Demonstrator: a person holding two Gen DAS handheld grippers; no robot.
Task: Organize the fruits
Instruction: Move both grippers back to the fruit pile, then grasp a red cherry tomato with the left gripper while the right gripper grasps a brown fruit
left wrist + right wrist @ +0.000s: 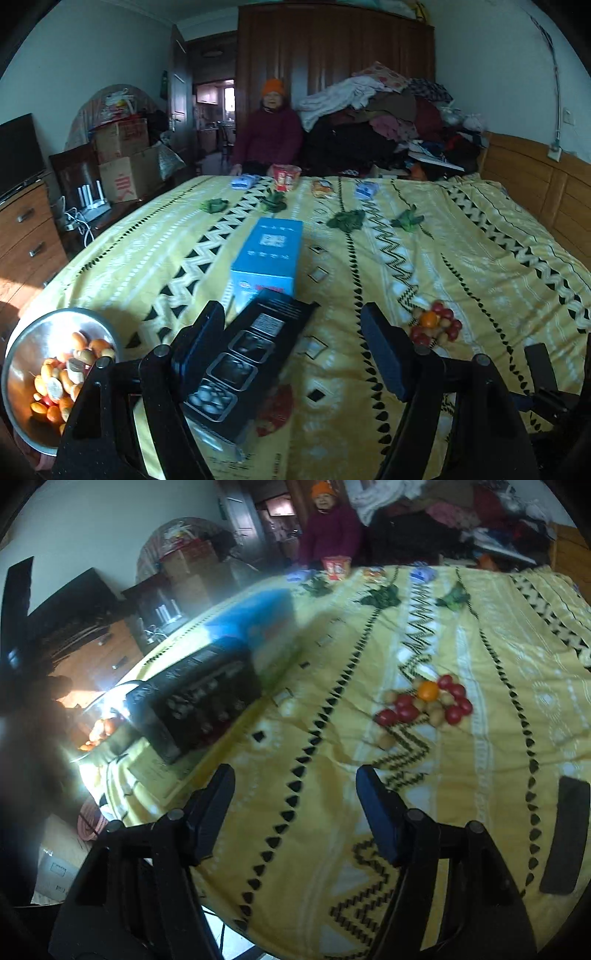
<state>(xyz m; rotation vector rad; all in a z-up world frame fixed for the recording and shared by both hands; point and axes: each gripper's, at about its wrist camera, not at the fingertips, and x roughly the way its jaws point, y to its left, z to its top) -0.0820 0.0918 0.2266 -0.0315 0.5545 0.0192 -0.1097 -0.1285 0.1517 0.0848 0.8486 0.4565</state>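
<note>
The left claw (pixel 293 345) is gaping wide with nothing in it, a black box (pixel 242 363) lying between its fingers. Only this view is showing the fruit bowl (pixel 22 365) clearly at its left. The right claw (pixel 295 808) is gaping too, with the fruit pile (pixel 424 703) sitting ahead, a bit right.

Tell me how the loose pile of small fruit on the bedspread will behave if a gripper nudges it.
The fruit pile is small round pieces lying loose, so they would probably roll apart. The bedspread looks soft and creased, which may slow them. Their smooth skins might slip between fingers.
</note>
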